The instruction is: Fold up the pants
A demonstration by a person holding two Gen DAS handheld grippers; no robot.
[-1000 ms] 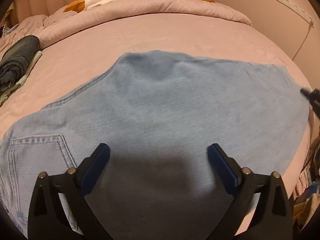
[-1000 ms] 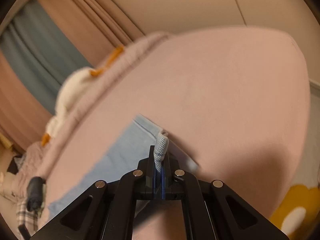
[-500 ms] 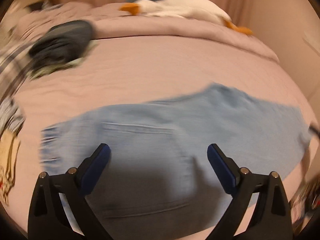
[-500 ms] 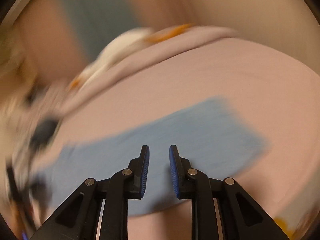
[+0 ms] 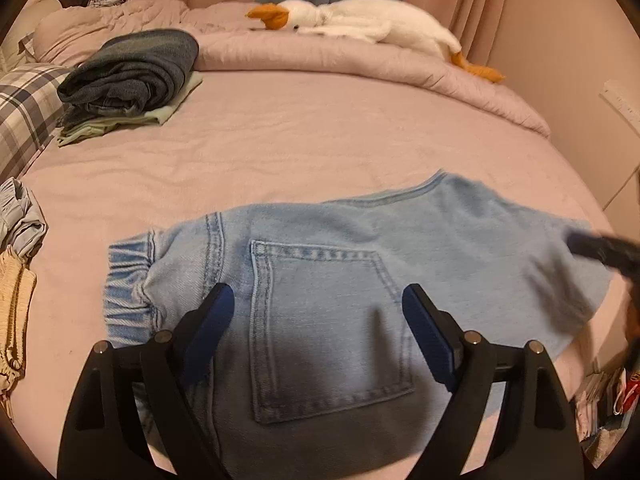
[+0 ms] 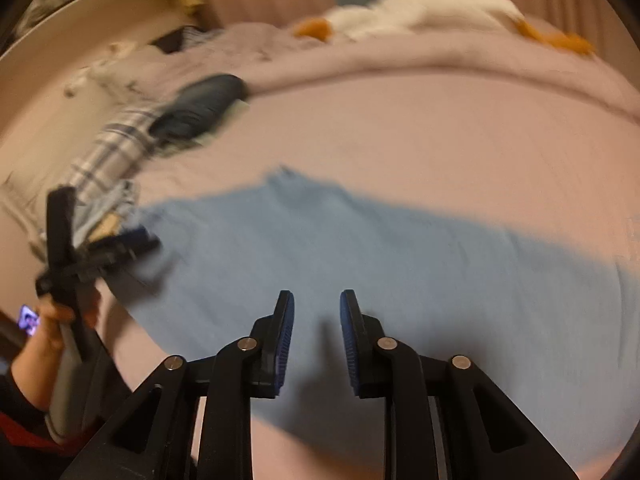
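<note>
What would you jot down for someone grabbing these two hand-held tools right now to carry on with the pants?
Left gripper: jaws wide open, empty, over the back pocket.
Right gripper: jaws slightly open, empty, above the other end.
Light blue jeans lie flat on the pink bed, pocket side up, elastic waistband toward the left.
Done: they look folded at least once.
Left: probably another fold, then perhaps onto the folded clothes pile at the far left.

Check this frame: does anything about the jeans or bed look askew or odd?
The light-blue jeans lie folded but slanted across the pink bed, with one corner peaking up along the far edge. Both grippers, left and right, are open, holding nothing.
</note>
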